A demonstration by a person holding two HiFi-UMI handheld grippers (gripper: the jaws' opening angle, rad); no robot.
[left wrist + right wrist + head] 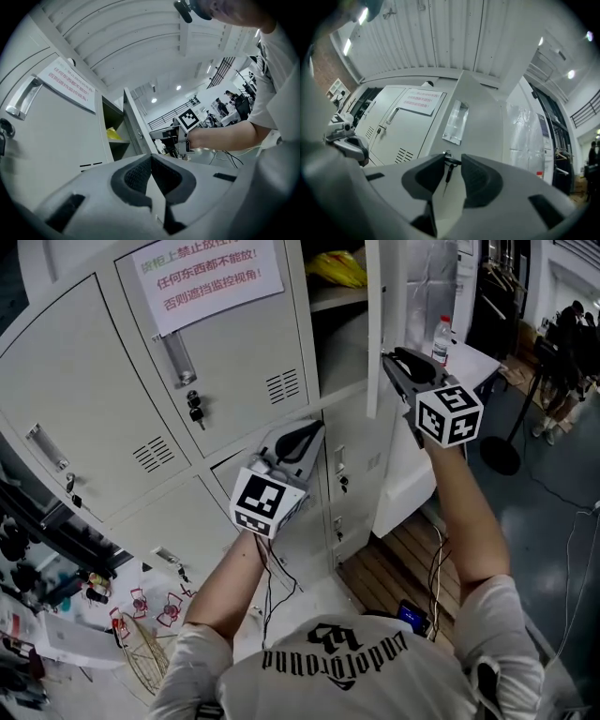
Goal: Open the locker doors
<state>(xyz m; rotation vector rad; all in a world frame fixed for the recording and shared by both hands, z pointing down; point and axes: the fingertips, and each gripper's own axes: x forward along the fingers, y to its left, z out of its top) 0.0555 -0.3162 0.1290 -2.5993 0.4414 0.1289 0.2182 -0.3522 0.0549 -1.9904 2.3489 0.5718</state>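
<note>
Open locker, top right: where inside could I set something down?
The compartment below the shelf looks bare, bordered on its right by the open door. The shelf above holds a yellow bag. Lower left is crowded with tools.

Two handheld grippers, the left gripper (304, 440) and the right gripper (393, 361). One open locker door (373, 329). Two closed upper doors, the left door (80, 395) and the middle door (234, 352). One paper notice (211, 273). One water bottle (441, 338). One yellow item (339, 268).
</note>
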